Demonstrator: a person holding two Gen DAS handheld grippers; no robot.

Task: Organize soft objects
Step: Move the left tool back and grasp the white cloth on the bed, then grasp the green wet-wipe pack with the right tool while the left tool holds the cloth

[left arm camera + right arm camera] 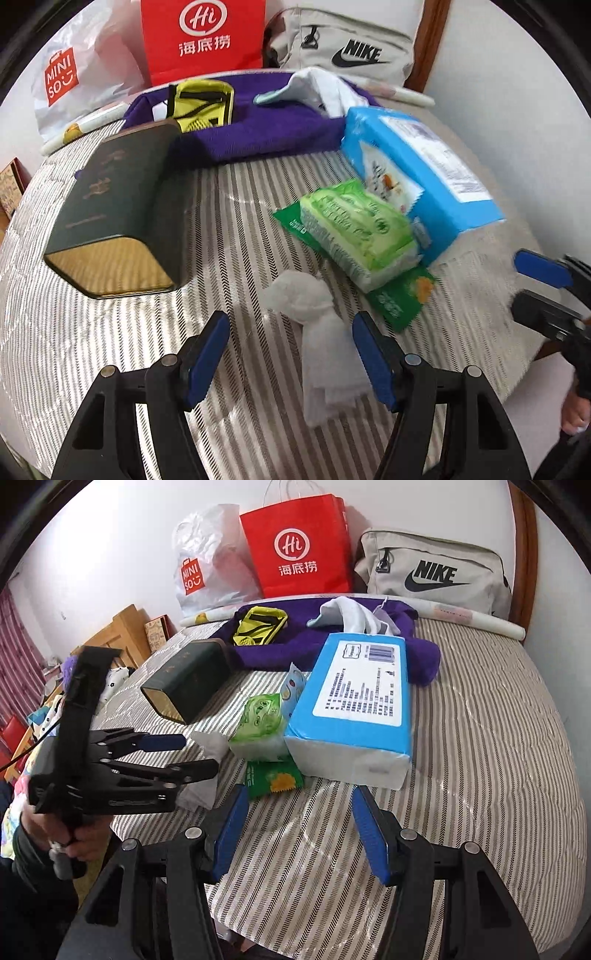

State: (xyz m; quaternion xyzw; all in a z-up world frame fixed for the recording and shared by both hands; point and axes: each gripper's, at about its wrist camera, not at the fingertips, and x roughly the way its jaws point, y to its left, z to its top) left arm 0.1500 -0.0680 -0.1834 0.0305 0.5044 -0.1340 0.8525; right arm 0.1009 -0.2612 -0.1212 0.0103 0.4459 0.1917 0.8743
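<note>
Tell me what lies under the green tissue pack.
Under the green tissue pack lies a flat dark green sachet, ends showing on both sides. Its middle is covered.

Bare striped bedcover (498, 738) lies open right of the blue tissue pack (354, 716); leftward, the dark tin (118, 206) and green packets (354, 232) crowd the way.

Red paper shopping bag (299, 550), top centre: white "Hi" circle logo, "海底捞" under it. White plastic bag (207, 561) left of it: orange "MINISO" tag. Beige fabric bag (432, 568), upper right: black "NIKE" plus swoosh. Blue tissue pack (354, 705) label print too blurry to read.
</note>
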